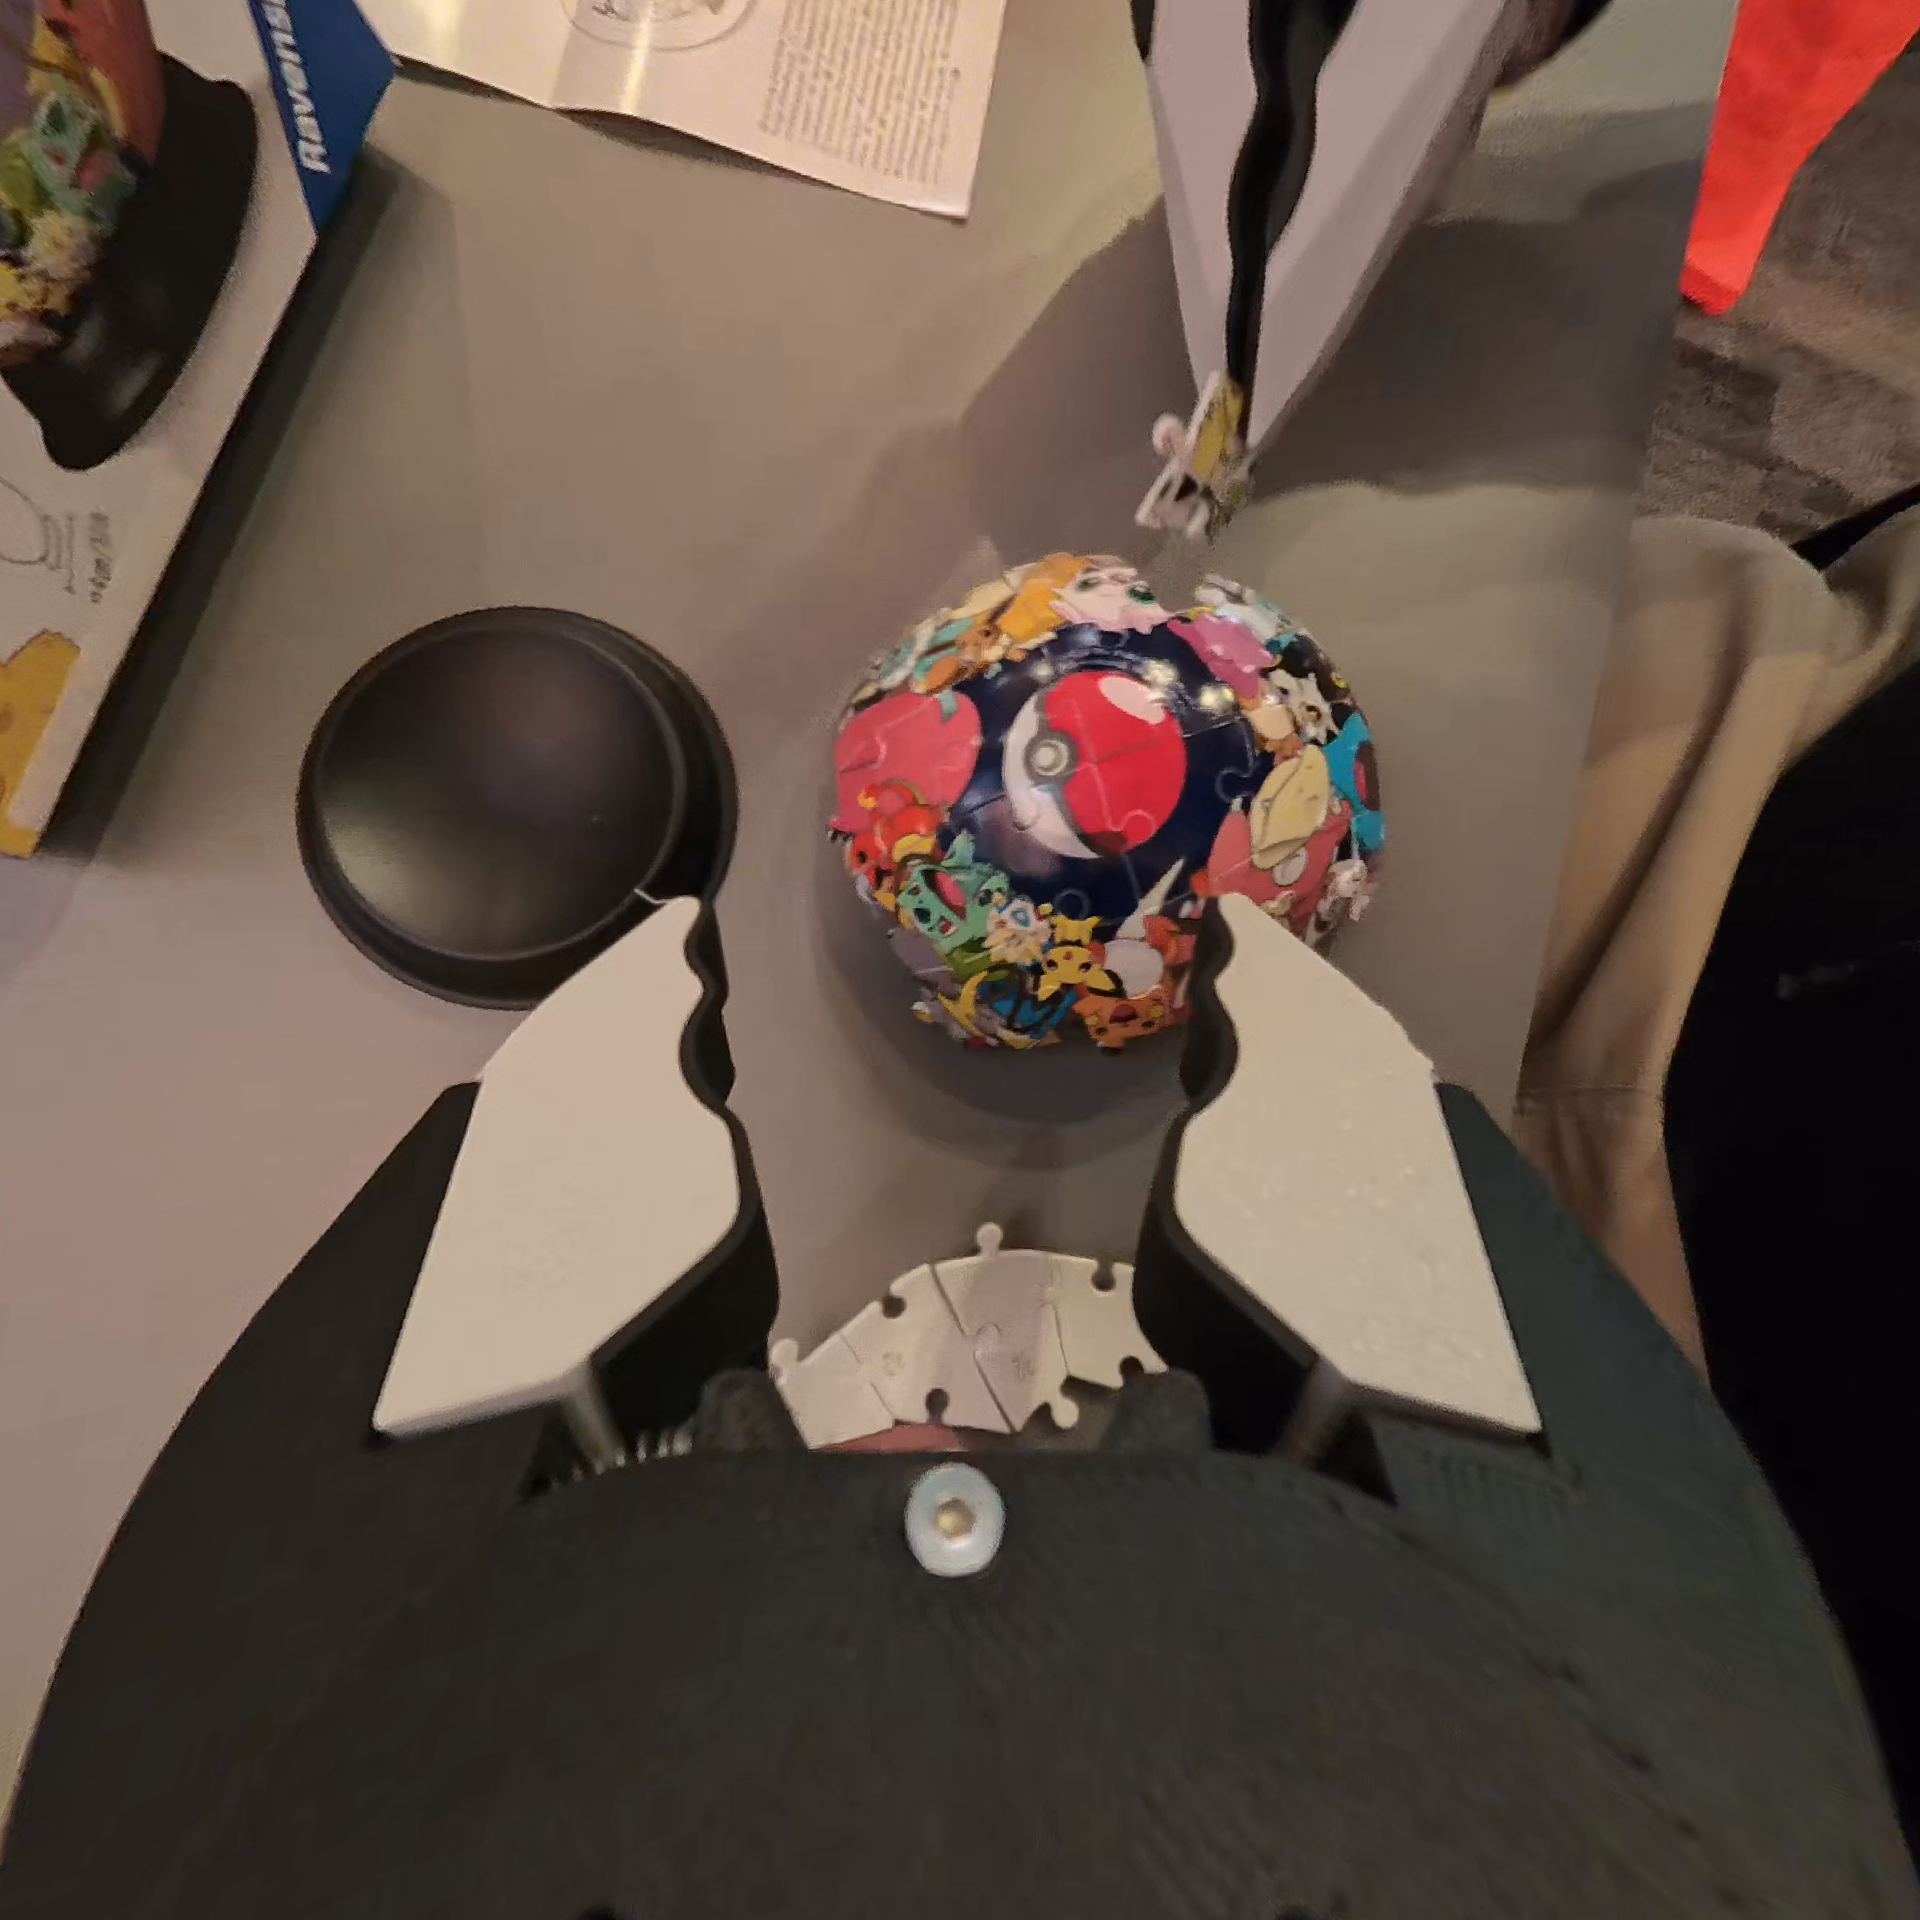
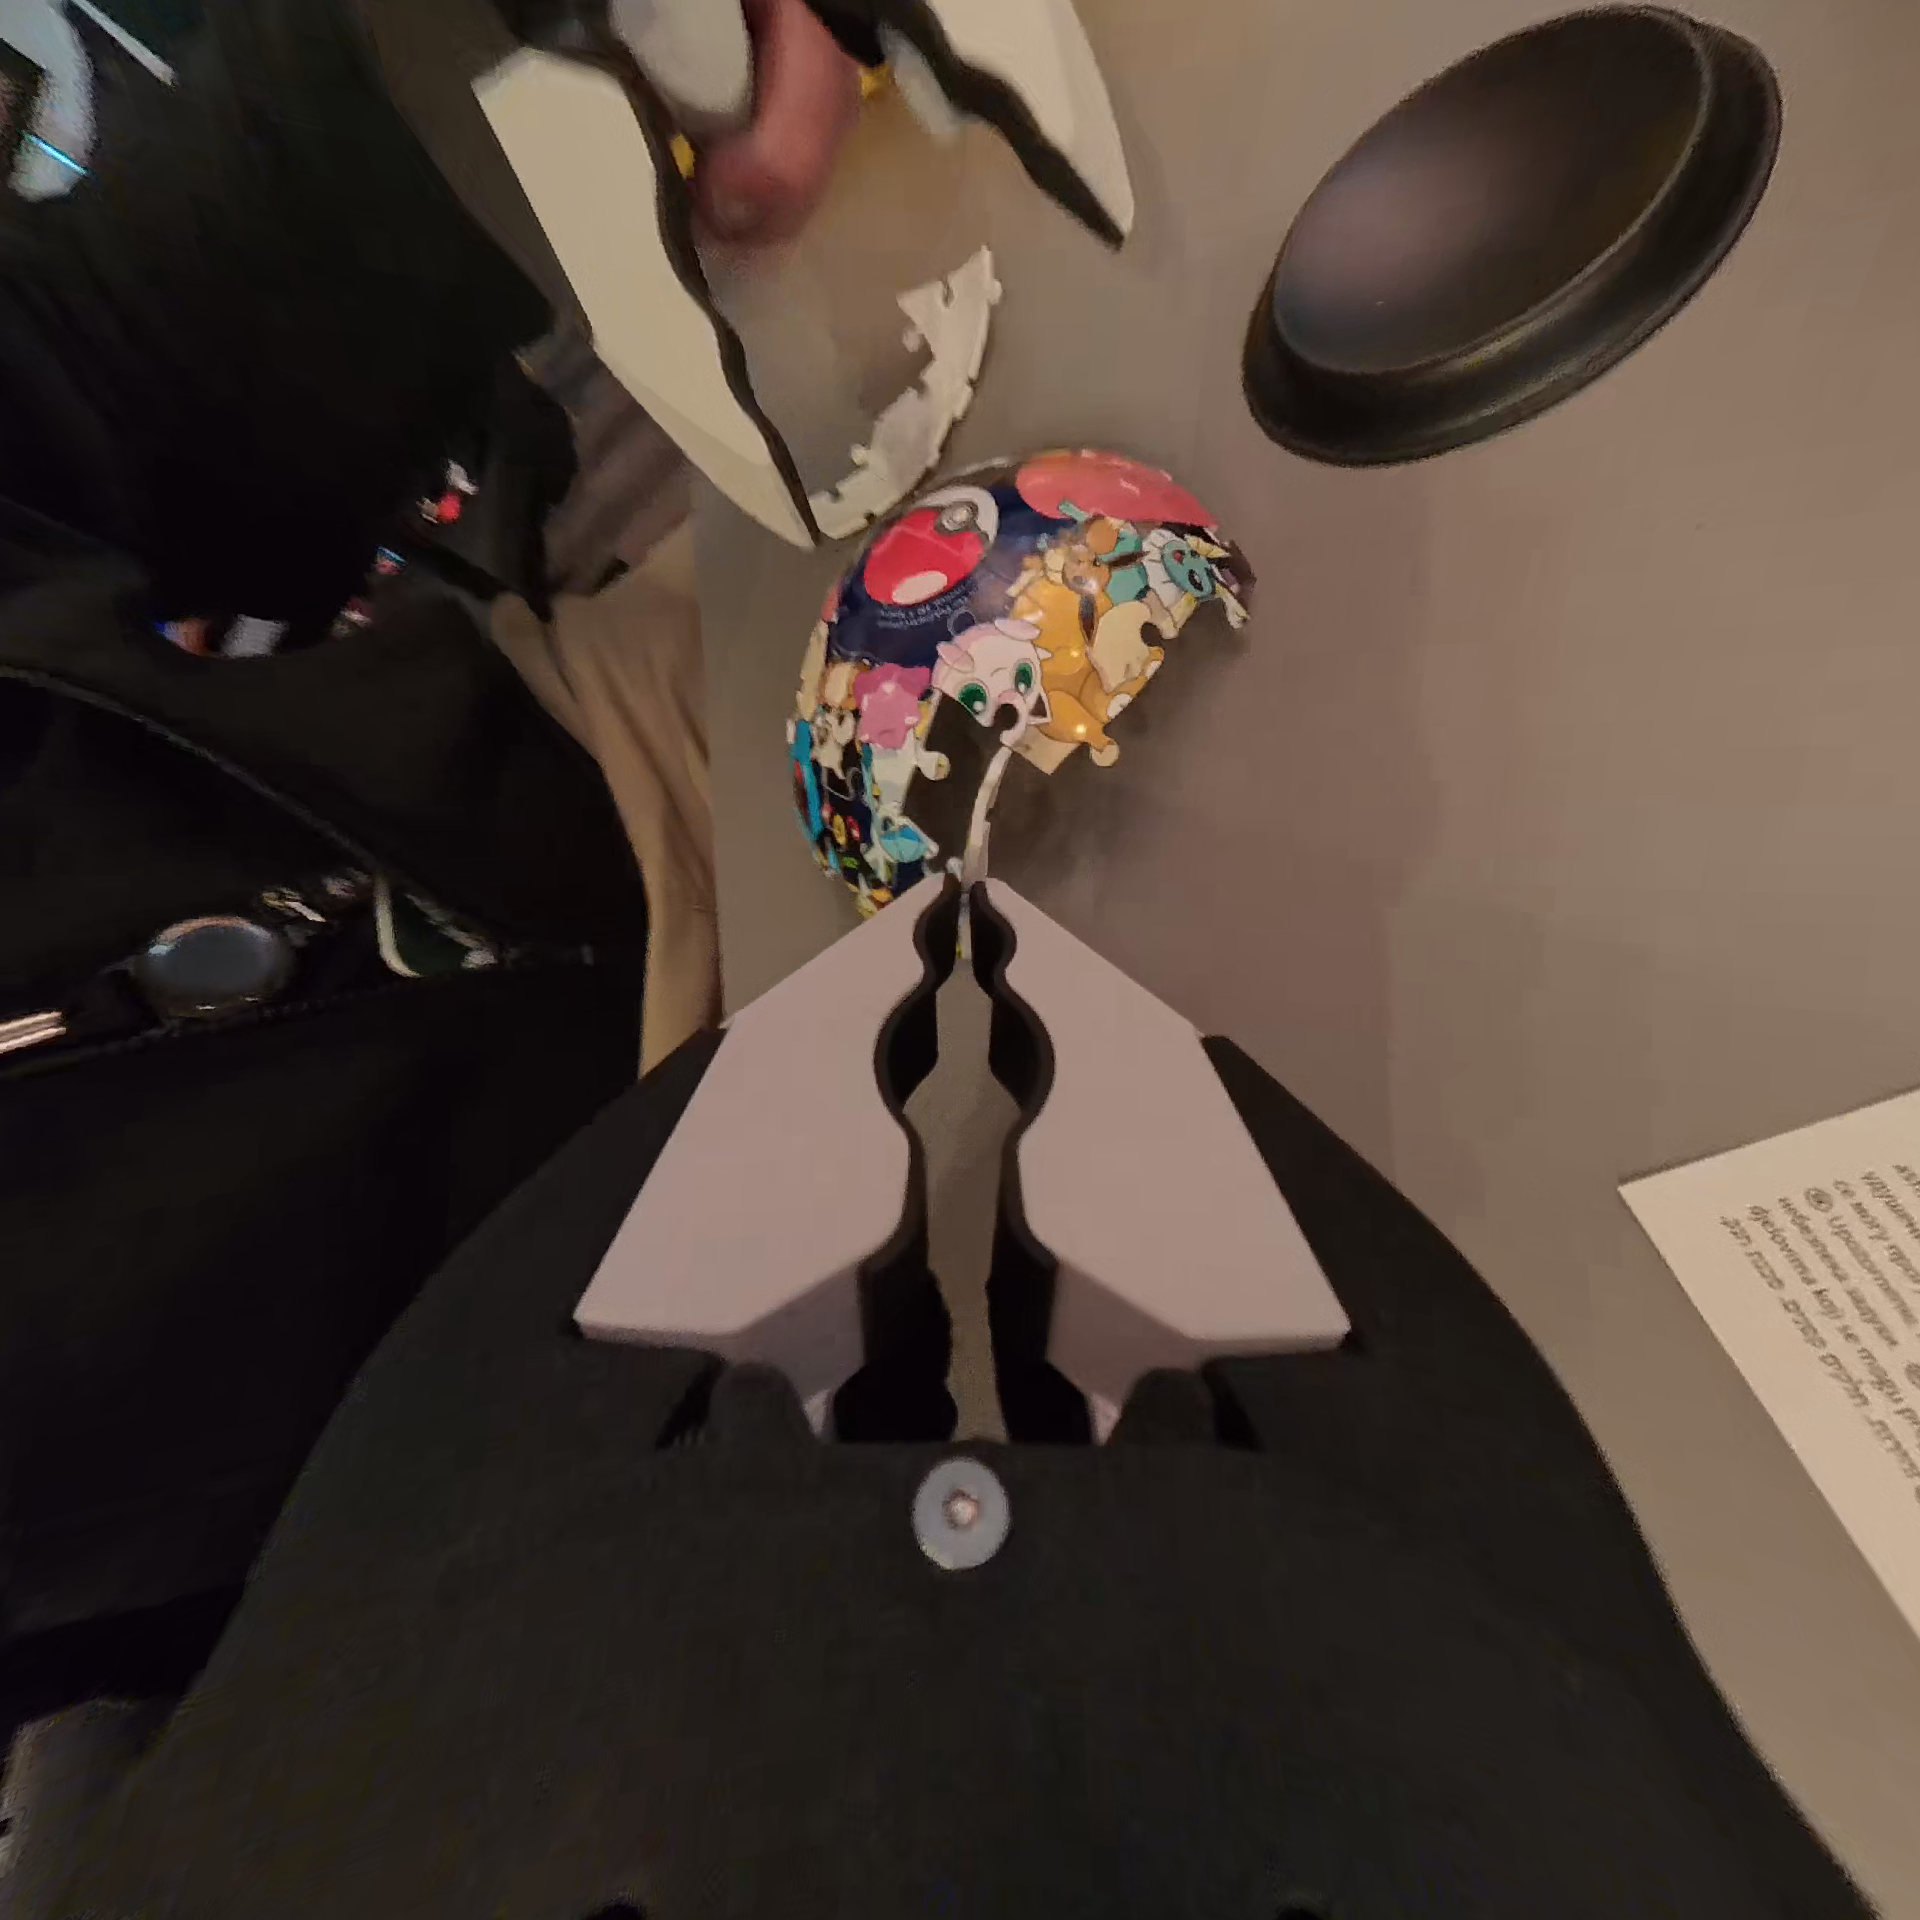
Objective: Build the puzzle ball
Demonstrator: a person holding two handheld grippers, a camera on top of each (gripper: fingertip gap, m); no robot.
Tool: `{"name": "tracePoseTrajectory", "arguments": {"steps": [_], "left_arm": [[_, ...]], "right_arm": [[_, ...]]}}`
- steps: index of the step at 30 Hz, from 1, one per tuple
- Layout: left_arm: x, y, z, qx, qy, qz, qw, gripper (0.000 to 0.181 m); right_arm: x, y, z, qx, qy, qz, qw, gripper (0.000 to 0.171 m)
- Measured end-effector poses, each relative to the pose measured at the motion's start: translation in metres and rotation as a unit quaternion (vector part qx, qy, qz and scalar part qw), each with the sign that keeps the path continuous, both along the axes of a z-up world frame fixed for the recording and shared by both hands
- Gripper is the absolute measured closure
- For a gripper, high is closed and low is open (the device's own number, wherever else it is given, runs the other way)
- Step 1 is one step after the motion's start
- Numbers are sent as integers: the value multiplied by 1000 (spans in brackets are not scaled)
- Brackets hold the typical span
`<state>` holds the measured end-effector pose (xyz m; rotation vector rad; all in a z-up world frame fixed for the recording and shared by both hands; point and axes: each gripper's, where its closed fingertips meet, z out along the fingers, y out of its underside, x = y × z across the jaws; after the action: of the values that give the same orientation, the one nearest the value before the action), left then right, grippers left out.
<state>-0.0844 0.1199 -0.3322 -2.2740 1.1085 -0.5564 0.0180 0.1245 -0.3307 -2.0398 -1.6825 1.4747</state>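
Half-built puzzle ball (image 1: 1107,800) mid-table, right gripper (image 2: 961,899) pinching a curved piece (image 1: 1195,457) just above it, left gripper (image 1: 961,935) spread wide, next needs lining up tabs with the open rim.

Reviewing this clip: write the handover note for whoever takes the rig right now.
Left gripper: open, holding nothing, near the half-built puzzle ball on the grey table.
Right gripper: shut on a single puzzle piece, close to the dome's open edge.
A joined white strip of pieces lies face down nearby; black stand is beside the ball.
Done: one dome. Left: fit the piece, the strip, and the remainder.
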Motion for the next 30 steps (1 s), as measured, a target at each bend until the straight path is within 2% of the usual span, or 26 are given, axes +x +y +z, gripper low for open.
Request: {"name": "tracePoseTrajectory", "arguments": {"steps": [1,8,15,30], "left_arm": [[4,-2,-2,-1,4,-5,1000,95],[17,-9,-10,-17,-6,-19,1000,98],[20,-13,-12,-28,-16,-40,999,104],[21,-15,-14,-40,-42,-61,996,104]], "right_arm": [[0,-2,5,-19,11,6,1000,171],[-7,-15,17,-152,32,54,986,171],[-10,-11,8,-166,10,62,984,171],[-13,-9,3,-219,-6,89,972,171]]}}
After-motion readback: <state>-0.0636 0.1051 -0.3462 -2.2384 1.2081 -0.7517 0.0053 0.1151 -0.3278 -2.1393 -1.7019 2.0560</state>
